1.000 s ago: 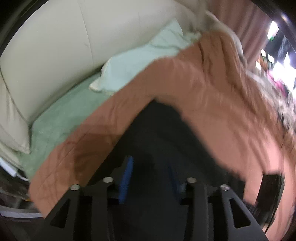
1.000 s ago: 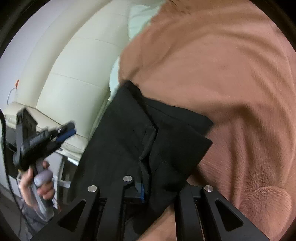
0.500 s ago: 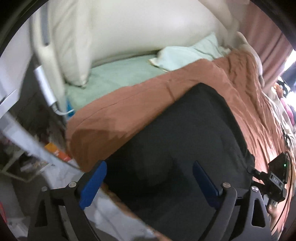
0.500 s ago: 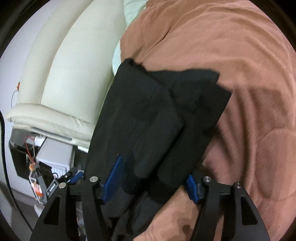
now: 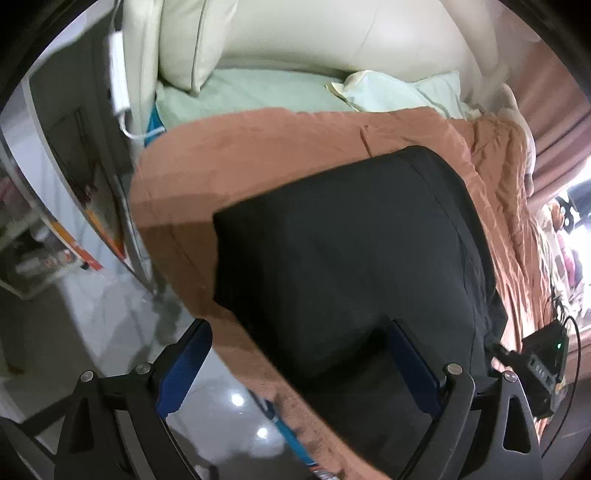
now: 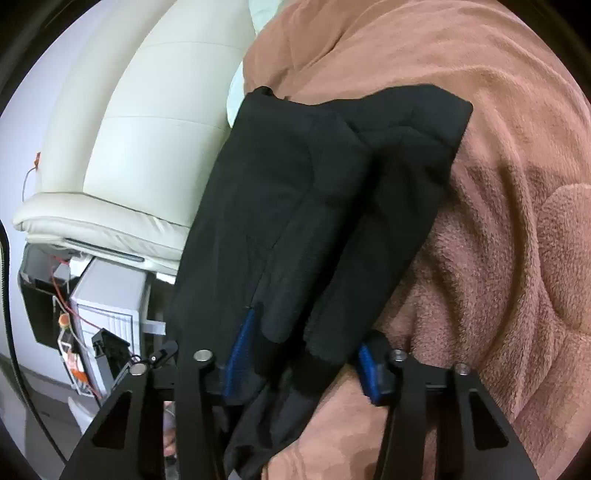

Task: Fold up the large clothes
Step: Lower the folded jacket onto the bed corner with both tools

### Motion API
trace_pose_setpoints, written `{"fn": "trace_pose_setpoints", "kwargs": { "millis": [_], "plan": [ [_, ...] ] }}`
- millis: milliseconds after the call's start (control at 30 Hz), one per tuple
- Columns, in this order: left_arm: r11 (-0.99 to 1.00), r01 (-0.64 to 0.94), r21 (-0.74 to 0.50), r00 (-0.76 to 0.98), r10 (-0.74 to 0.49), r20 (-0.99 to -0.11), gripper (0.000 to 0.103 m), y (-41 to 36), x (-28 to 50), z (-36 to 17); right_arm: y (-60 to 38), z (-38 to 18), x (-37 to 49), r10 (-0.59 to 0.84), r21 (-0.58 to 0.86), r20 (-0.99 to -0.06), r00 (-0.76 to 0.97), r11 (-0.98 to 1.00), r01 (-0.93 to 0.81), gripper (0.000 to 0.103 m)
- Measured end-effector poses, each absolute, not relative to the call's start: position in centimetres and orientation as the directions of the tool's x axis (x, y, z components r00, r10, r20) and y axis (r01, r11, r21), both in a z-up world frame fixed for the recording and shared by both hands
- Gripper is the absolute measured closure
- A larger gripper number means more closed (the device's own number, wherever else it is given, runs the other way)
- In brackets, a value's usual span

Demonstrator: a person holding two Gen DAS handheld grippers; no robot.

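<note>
A black garment (image 5: 351, 243) lies folded on a rust-brown blanket (image 5: 280, 147) on the bed, near the bed's edge. In the right wrist view the same garment (image 6: 314, 192) shows as several folded layers on the fuzzy blanket (image 6: 498, 229). My left gripper (image 5: 299, 365) is open, its blue pads wide apart at the garment's near edge. My right gripper (image 6: 303, 358) is open, its blue pads on either side of the garment's near end, not pinching it.
A cream padded headboard (image 5: 295, 33) and pale green pillows (image 5: 399, 92) lie beyond the blanket. The floor (image 5: 110, 332) and a bedside stand lie left of the bed. A white cabinet (image 6: 110, 302) with wires stands below the headboard. A black device (image 5: 543, 362) sits at right.
Both grippers went from shut on the black garment to open. The garment now lies flat and folded on the blanket. Both grippers have drawn back toward the bed's edge.
</note>
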State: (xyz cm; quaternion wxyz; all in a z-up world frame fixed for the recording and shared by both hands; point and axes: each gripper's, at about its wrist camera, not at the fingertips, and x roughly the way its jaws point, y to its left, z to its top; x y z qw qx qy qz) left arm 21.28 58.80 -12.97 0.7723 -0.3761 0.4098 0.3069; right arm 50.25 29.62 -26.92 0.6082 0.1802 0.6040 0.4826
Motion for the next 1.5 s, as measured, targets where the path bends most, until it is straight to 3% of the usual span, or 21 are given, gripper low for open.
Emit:
{"fn": "trace_pose_setpoints", "kwargs": {
  "millis": [133,200,667,800,967,1300,1367,1433,1500],
  "plan": [
    [0.499,-0.787,-0.363,0.500,0.169,-0.849,0.007,58.8,22.0,-14.1,29.1,-27.5,50.8,0.826,0.819,-0.533,-0.181,0.450,-0.357,0.079],
    [0.489,-0.792,-0.366,0.505,0.187,-0.843,0.008,59.1,22.5,-14.3,28.9,-27.6,51.2,0.843,0.835,-0.508,-0.178,0.430,-0.342,0.082],
    [0.484,-0.807,-0.337,0.487,0.223,-0.845,0.012,61.4,23.9,-14.3,30.9,-27.7,52.0,0.859,0.864,-0.470,-0.201,0.402,-0.302,0.085],
    [0.521,-0.801,-0.295,0.471,0.243,-0.848,0.012,60.1,23.5,-14.5,28.7,-27.9,53.6,0.857,0.851,-0.499,-0.129,0.456,-0.261,0.070],
    [0.546,-0.795,-0.263,0.452,0.245,-0.858,0.012,58.0,22.9,-14.2,26.1,-27.2,56.1,0.842,0.820,-0.540,-0.016,0.522,-0.235,0.069],
    [0.596,-0.771,-0.226,0.426,0.219,-0.878,0.012,53.7,22.8,-13.5,23.0,-25.4,54.6,0.792,0.756,-0.610,-0.009,0.579,-0.306,0.067],
    [0.598,-0.766,-0.234,0.429,0.205,-0.879,0.012,53.1,22.7,-13.3,22.2,-25.0,54.2,0.795,0.760,-0.606,-0.021,0.570,-0.313,0.061],
    [0.608,-0.758,-0.235,0.430,0.196,-0.881,0.012,52.1,22.6,-13.1,21.2,-24.4,53.6,0.793,0.755,-0.609,-0.019,0.571,-0.323,0.043],
    [0.613,-0.757,-0.227,0.422,0.193,-0.886,0.012,50.9,22.5,-13.0,20.3,-23.4,53.1,0.787,0.740,-0.617,-0.004,0.579,-0.341,0.040]
  ]
}}
